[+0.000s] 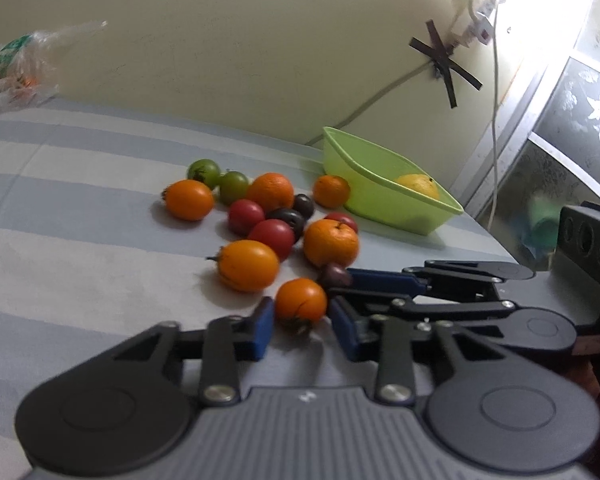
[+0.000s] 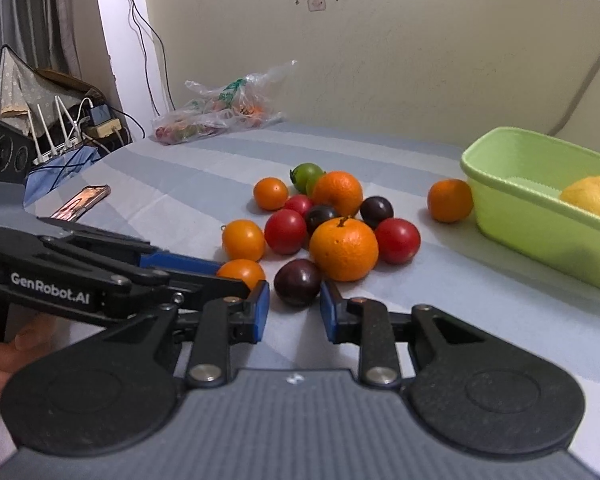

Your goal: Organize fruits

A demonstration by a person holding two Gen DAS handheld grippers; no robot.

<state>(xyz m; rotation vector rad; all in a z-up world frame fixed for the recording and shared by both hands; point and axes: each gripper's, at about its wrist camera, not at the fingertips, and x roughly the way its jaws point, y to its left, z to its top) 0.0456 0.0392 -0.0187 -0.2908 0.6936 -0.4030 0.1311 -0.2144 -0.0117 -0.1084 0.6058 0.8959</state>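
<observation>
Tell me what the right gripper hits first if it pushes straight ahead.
The right gripper already has the dark plum between its pads, so the plum comes first. Pushed further, it would likely run into the big orange just behind, though depth is hard to judge.

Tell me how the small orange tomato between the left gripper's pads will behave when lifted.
The orange tomato looks smooth and glossy, so it may slip in the left gripper. It is round, so it would probably roll on the striped cloth if released. It is small, so likely light.
</observation>
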